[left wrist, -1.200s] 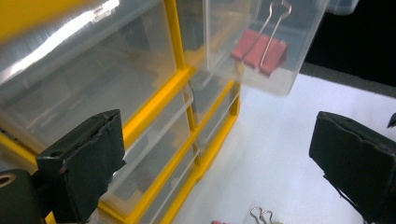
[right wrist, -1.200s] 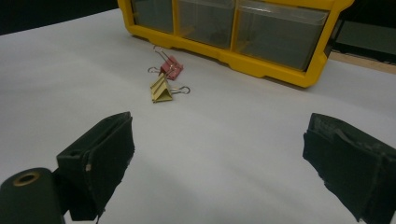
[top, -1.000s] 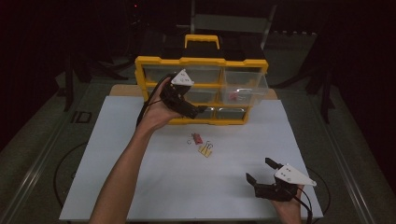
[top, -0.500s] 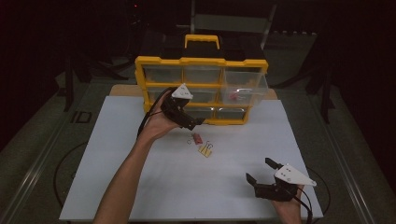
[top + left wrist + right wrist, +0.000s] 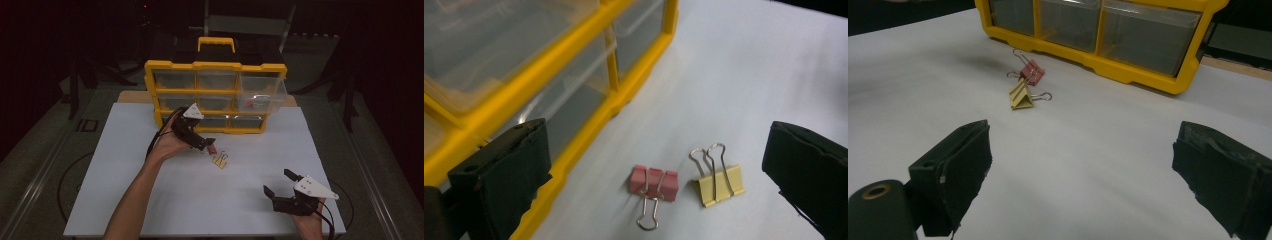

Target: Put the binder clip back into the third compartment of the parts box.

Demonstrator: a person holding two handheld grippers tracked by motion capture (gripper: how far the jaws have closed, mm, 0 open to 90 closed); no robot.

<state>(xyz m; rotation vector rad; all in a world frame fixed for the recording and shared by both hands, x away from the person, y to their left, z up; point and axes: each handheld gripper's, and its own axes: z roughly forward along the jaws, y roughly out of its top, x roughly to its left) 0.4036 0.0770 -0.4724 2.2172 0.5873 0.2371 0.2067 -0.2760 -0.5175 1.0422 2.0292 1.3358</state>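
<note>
Taking the yellow organizer (image 5: 215,95) as the landmark, the right gripper (image 5: 281,189) sits farthest from it, at the near right edge of the white tabletop (image 5: 125,200), well apart from everything. Its jaws stand wide apart and grasp nothing, and it seems parked there, aimed toward the clips so it can wait without crowding the other hand

Closer to the organizer, the yellow clip (image 5: 220,161) lies on the tabletop with its wire handles pointing back toward the drawers. Just beside it, and nearer the organizer's bottom row, lies the pink clip (image 5: 654,181), handles pointing the other way. The two clips are near each other but not touching, both flat on the tabletop and free of any grip

The left gripper (image 5: 209,145) hovers right in front of the organizer's lower left drawers, tilted down at the pink clip. In the left gripper view its jaws are spread wide, one on the organizer side and one beyond the yellow clip, so both clips lie between them; they touch neither. This looks like a lining-up for a pinch on the pink clip

At the organizer's right end, one drawer (image 5: 262,95) of the middle row is pulled out, probably to receive clips; something small and reddish lies inside it
</note>
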